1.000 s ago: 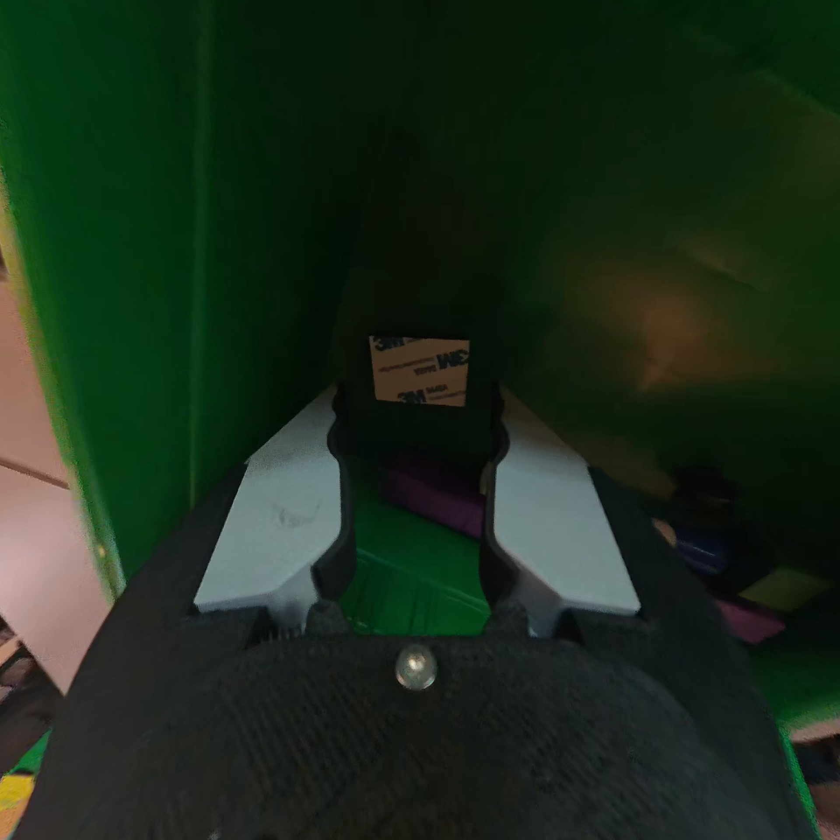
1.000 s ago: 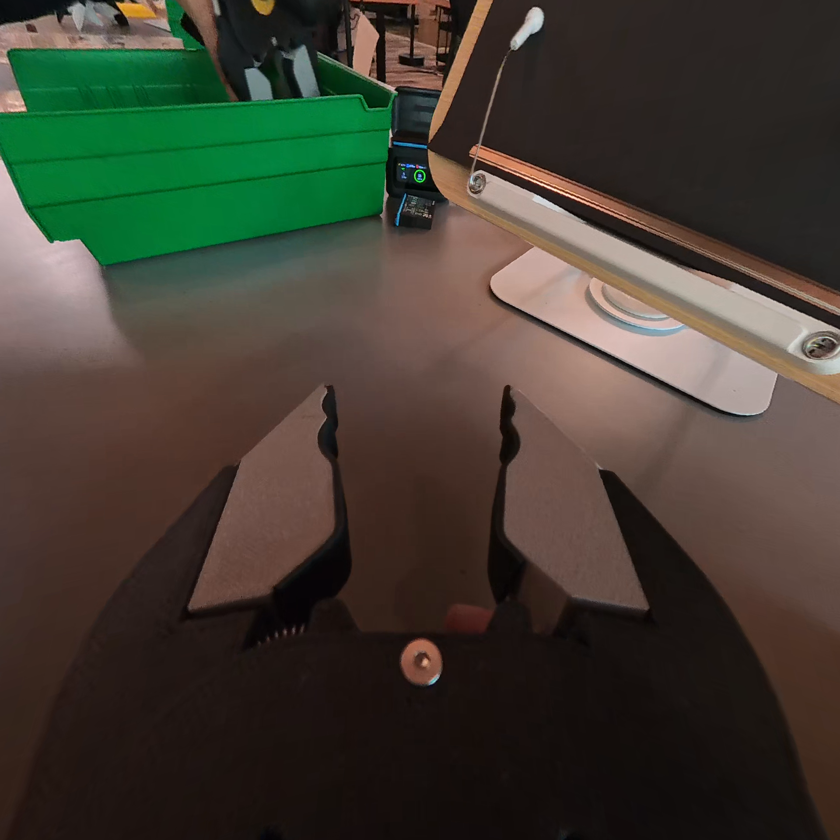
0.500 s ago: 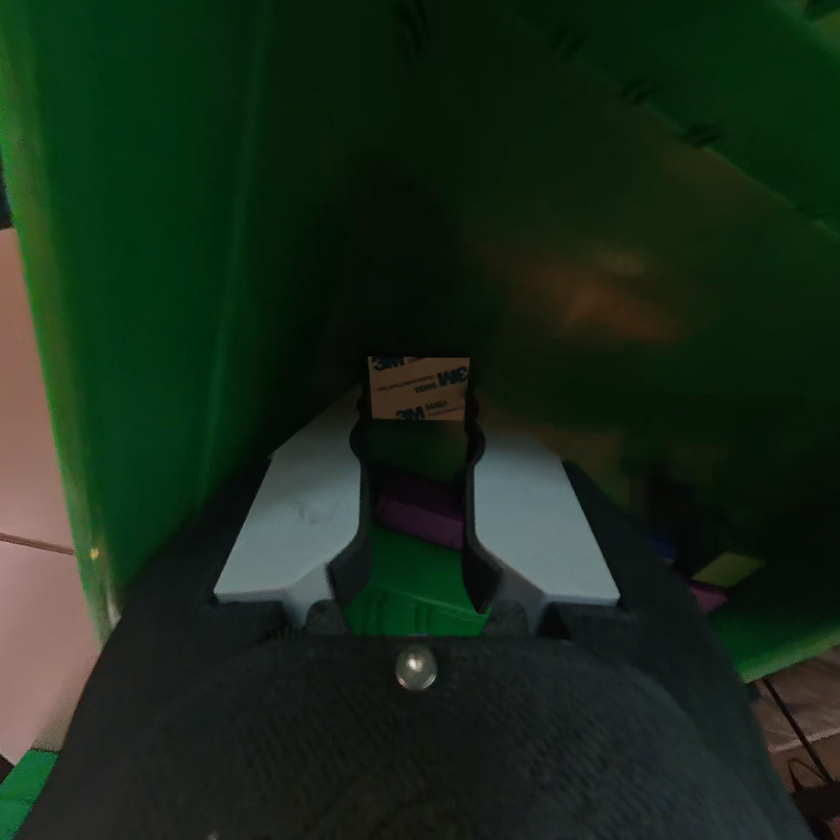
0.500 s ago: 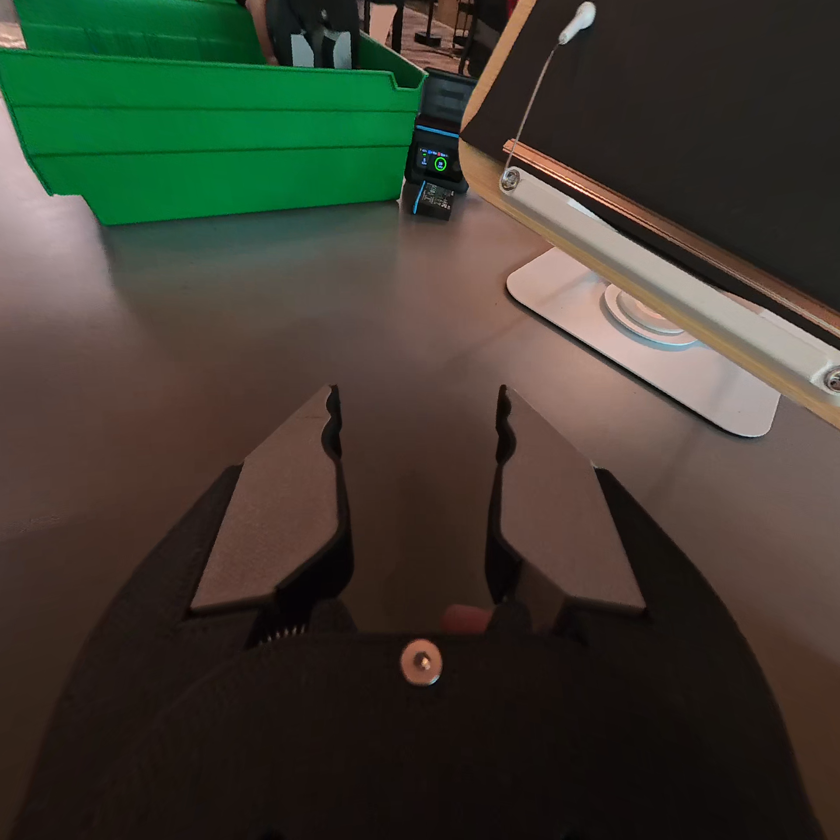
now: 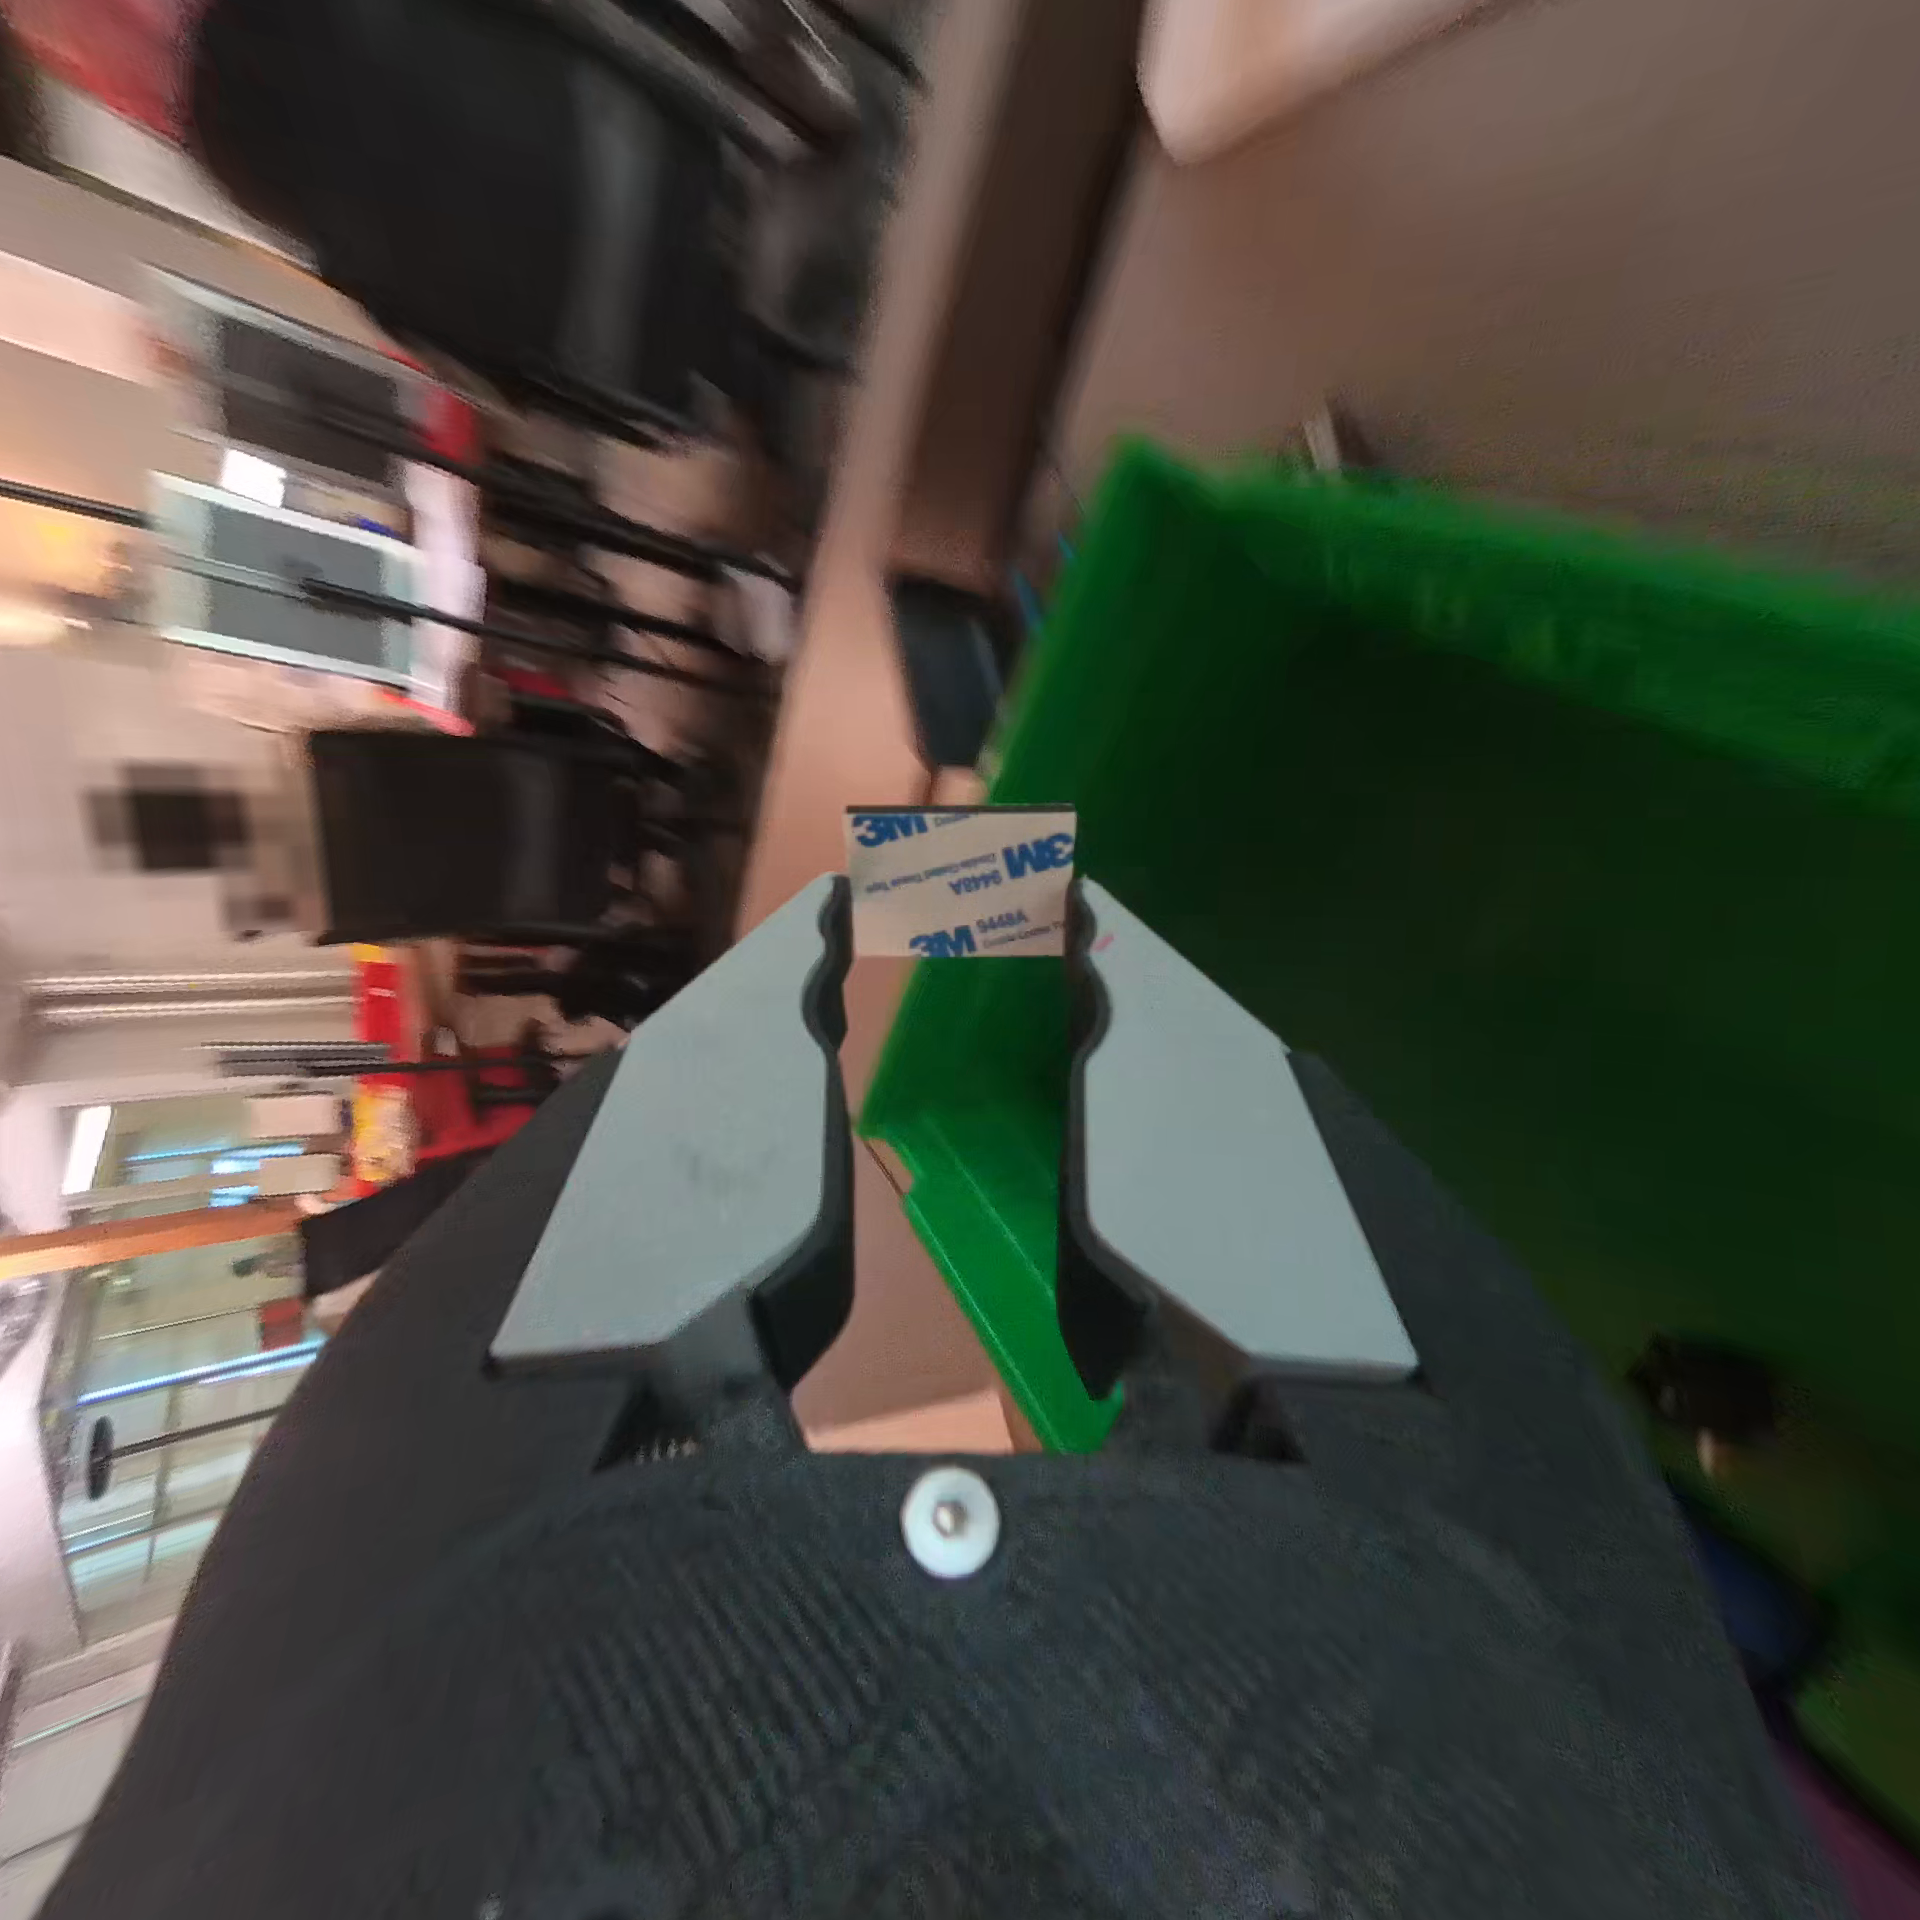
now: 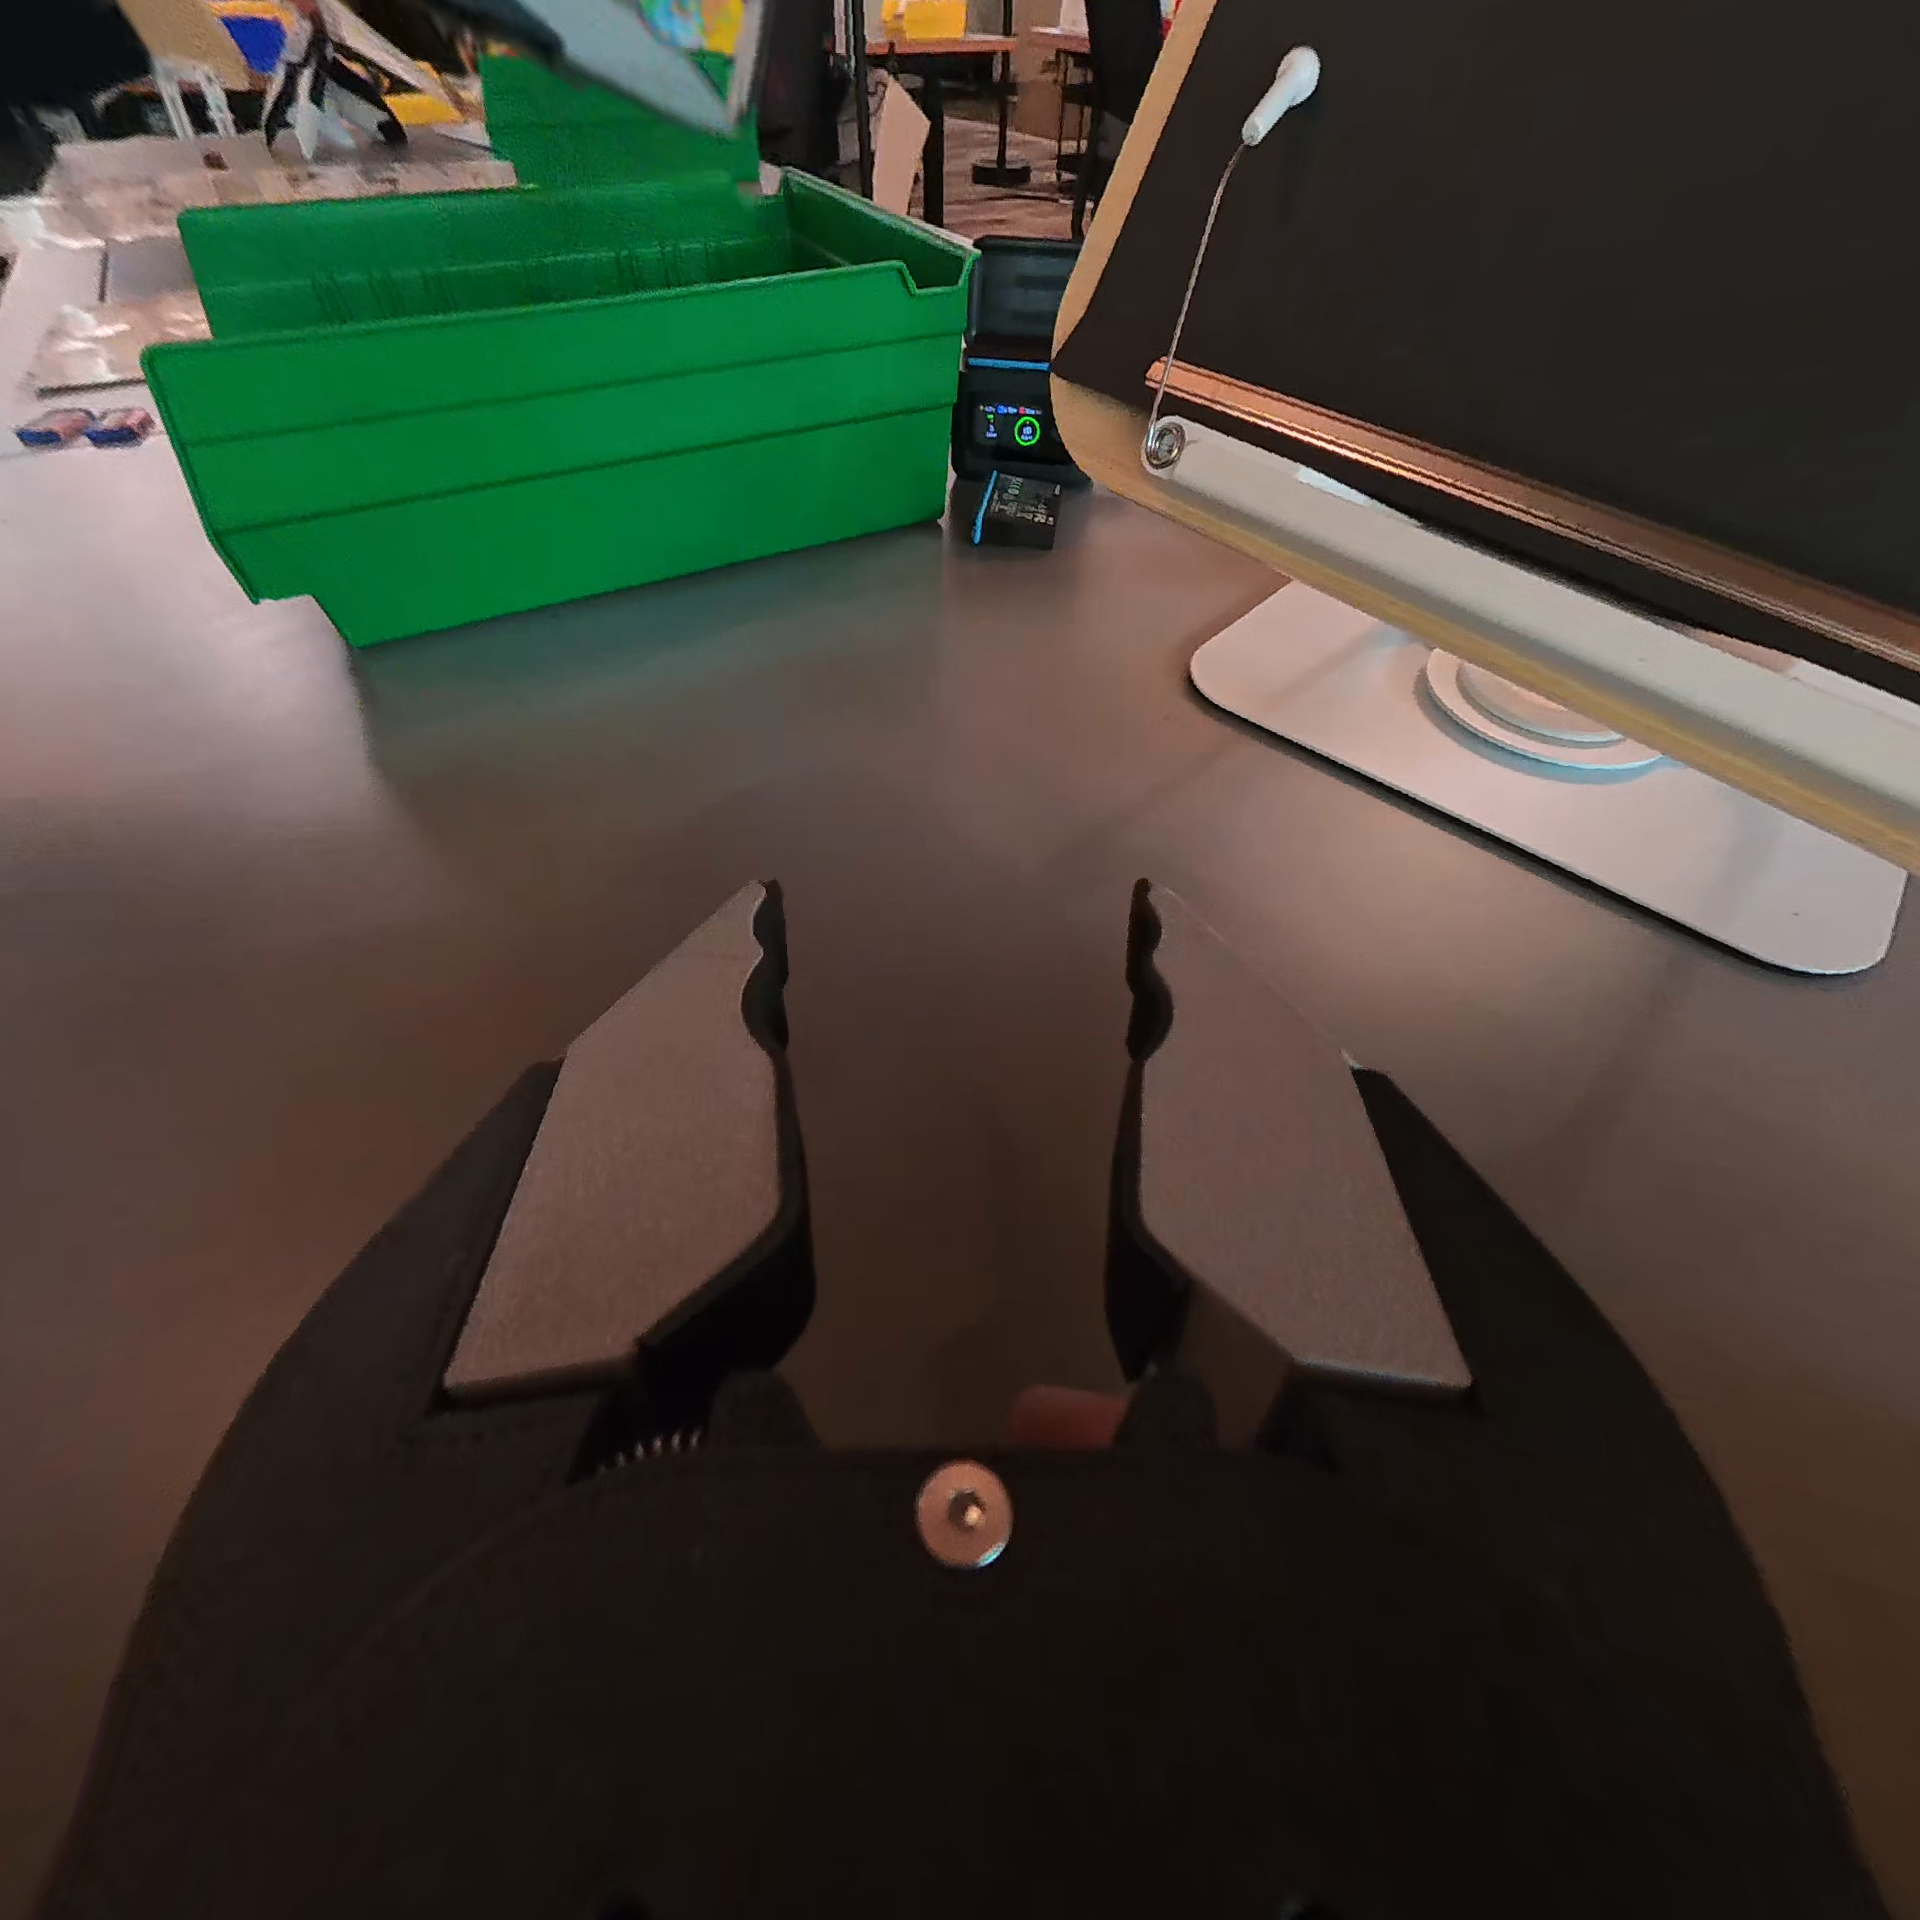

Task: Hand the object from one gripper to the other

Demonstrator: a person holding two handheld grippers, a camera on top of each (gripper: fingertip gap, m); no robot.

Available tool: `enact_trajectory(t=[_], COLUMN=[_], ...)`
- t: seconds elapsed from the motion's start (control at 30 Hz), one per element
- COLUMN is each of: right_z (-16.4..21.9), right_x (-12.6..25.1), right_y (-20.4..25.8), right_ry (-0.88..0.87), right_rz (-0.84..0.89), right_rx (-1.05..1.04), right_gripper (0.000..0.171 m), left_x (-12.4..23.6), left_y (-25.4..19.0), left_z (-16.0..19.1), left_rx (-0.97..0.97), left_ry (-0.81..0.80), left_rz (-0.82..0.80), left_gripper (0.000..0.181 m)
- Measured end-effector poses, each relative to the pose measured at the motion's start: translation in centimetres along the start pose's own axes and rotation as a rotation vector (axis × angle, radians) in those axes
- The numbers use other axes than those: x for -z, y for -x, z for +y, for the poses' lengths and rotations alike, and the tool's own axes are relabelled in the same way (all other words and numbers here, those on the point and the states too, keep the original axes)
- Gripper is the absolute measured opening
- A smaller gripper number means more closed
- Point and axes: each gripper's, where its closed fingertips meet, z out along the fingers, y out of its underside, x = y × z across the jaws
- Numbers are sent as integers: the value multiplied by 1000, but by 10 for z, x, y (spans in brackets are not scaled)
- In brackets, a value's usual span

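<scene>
- The left gripper point(image 5: 958, 914) is clenched on a small flat pad point(image 5: 961, 881), pinched by its side edges at the very tips of the fingers point(image 5: 717, 1132), up in the air clear of the green bin point(image 5: 1507, 883).
- The pad's pale backing paper carries blue printed writing, a brand mark repeated over it; a thin dark layer shows along its top edge.
- The right gripper point(image 6: 956, 935) is released, its fingers point(image 6: 665, 1174) spread wide with nothing between them, low over the bare middle of the grey bench point(image 6: 935, 748).
- Only the right wrist view shows the bin whole, standing toward the bench's far left corner, with a small black device point(image 6: 1016, 416) with a lit screen beside its right end, and a dark board on a white stand point(image 6: 1558, 790) along the right edge.
- Only the left wrist view shows the pad; its background is blurred.
- At the top of the right wrist view, above the bin, a grey finger point(image 6: 644, 62) of the other gripper shows.
</scene>
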Motion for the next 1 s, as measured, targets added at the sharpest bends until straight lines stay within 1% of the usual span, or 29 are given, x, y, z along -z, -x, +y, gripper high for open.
enact_trajectory(t=[0.07, 0.13, 0.17, 0.23, 0.3, 0.37, 0.43, 0.5, 0.57, 0.63, 0.7, 0.73, 0.8, 0.83, 0.9, 0.93, 1.0], right_z=[-1, -1, 0, 1, 2, 0, -5, -11, -19, -27, -34, -38, -48, -51, -51, -49, -49], right_x=[0, -1, -1, -1, 0, 3, 8, 15, 22, 28, 34, 36, 43, 45, 44, 43, 43], right_y=[3, 6, 8, 11, 13, 12, 13, 16, 16, 16, 19, 23, 36, 40, 40, 39, 38], right_ry=[-2, 0, 2, 9, 10, -2, -29, -62, -96, -138, -170, -187, -222, -235, -237, -231, -239], right_rz=[-9, -24, -33, -56, -79, -97, -144, -214, -277, -333, -391, -436, -555, -597, -610, -597, -597], right_rx=[-1, -6, -14, -44, -74, -100, -140, -215, -305, -371, -415, -434, -484, -512, -546, -547, -545], right_gripper=[64, 65, 65, 67, 68, 68, 68, 66, 68, 64, 64, 62, 57, 58, 60, 64, 64], left_x=[33, 69, 86, 115, 134, 151, 163, 165, 156, 146, 140, 135, 118, 107, 97, 97, 96], left_y=[17, 13, 5, -20, -55, -93, -124, -140, -148, -155, -166, -168, -167, -165, -164, -168, -184], left_z=[-45, -97, -124, -174, -222, -263, -292, -306, -310, -306, -303, -300, -296, -294, -291, -292, -295], left_rx=[59, 108, 141, 205, 254, 302, 349, 422, 491, 541, 513, 528, 554, 530, 426, 389, 304], left_ry=[-161, -344, -447, -639, -834, -1046, -1215, -1334, -1381, -1404, -1381, -1370, -1304, -1245, -1158, -1147, -1109], left_rz=[-184, -289, -308, -285, -180, 9, 211, 351, 429, 475, 547, 556, 493, 416, 261, 244, 259], left_gripper=[38, 38, 38, 38, 38, 38, 38, 38, 38, 37, 38, 38, 38, 38, 38, 38, 38])
